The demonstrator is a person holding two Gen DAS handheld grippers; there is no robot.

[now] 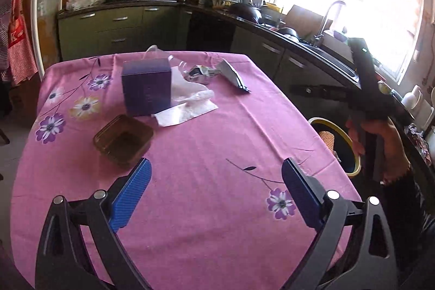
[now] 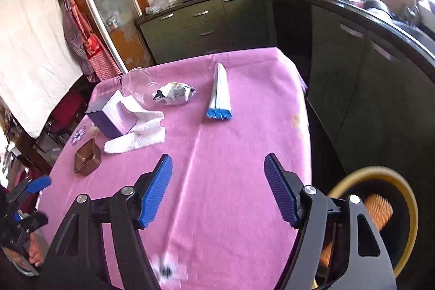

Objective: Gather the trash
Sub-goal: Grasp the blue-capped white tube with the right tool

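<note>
On the pink flowered tablecloth lie a crumpled snack wrapper, a flat blue-and-white packet, a clear plastic cup on its side and a white tissue. A yellow-rimmed trash bin stands on the floor beside the table's right edge. My left gripper is open and empty over the near part of the table. My right gripper is open and empty near the table's right edge, next to the bin.
A purple tissue box and a brown square container sit on the table's left. Green kitchen cabinets and a dark counter with a sink run behind and along the right.
</note>
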